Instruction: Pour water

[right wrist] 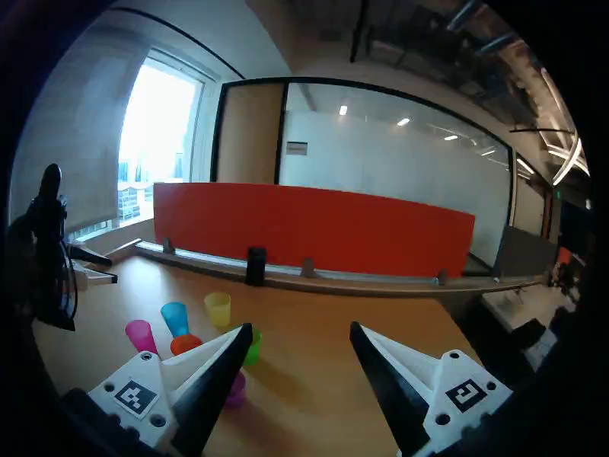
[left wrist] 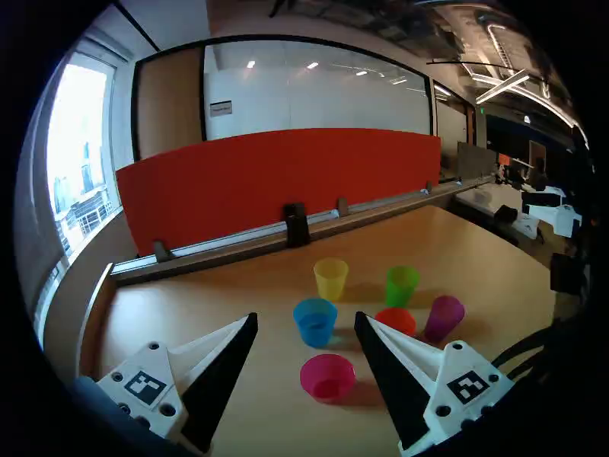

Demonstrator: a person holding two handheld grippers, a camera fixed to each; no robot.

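Several small plastic cups stand upright in a cluster on the wooden table (left wrist: 472, 259): yellow (left wrist: 330, 278), green (left wrist: 401, 285), blue (left wrist: 315, 321), orange (left wrist: 395, 321), purple (left wrist: 444, 317) and pink (left wrist: 327, 377). My left gripper (left wrist: 305, 318) is open above the table, and the pink cup lies nearest, between its fingers' lines but untouched. My right gripper (right wrist: 299, 327) is open and holds nothing. In its view the cups sit low on the left: pink (right wrist: 141, 335), blue (right wrist: 175, 317), yellow (right wrist: 218, 308). The left gripper (right wrist: 90, 266) appears there as a dark shape at the left edge. I cannot tell whether any cup holds water.
A red divider panel (left wrist: 282, 183) on a metal rail (left wrist: 304, 232) closes the table's far edge. A window (right wrist: 156, 129) is on the left and a glass wall behind the panel. Bare wood (right wrist: 358, 343) stretches right of the cups. Other desks (left wrist: 533, 209) stand far right.
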